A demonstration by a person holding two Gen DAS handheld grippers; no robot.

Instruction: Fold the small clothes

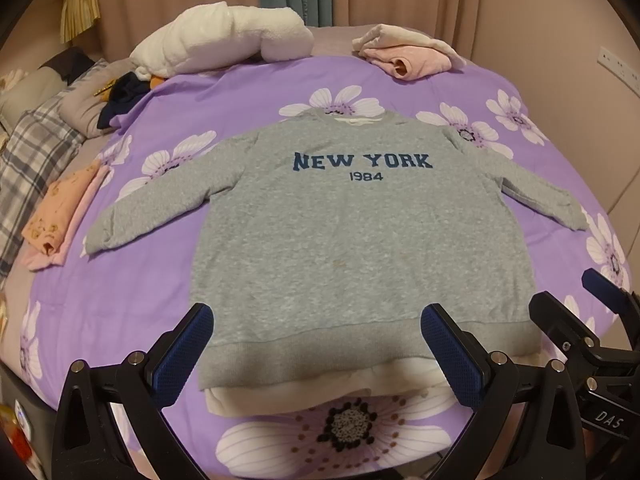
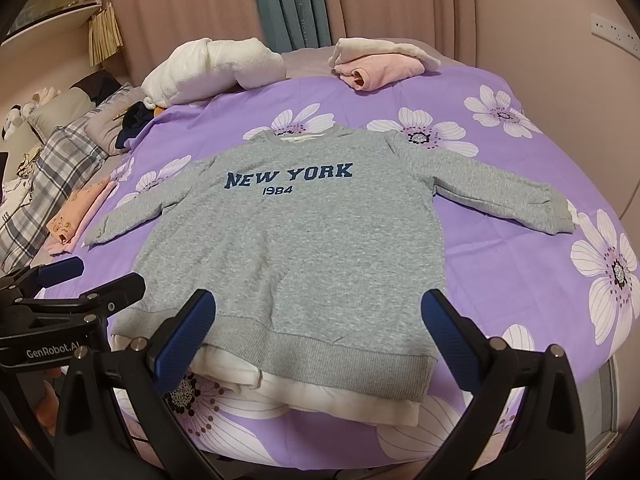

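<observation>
Your purple flowered bedspread [image 1: 248,96] carries the grey sweatshirt [image 1: 360,232], spread flat face up, sleeves out, hem nearest you. Behind it sit a white fleece bundle [image 1: 224,40] and folded pink clothes [image 1: 404,54]. Your left gripper [image 1: 316,346] and right gripper [image 2: 318,330] hover near the hem, jaws wide, holding nothing

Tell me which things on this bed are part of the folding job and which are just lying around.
Part of the job:
grey sweatshirt, spread flat
left gripper, open
right gripper, open

Lying about:
white blanket
pink garment at the far edge
peach folded garment
plaid pillow
purple flowered sheet
</observation>
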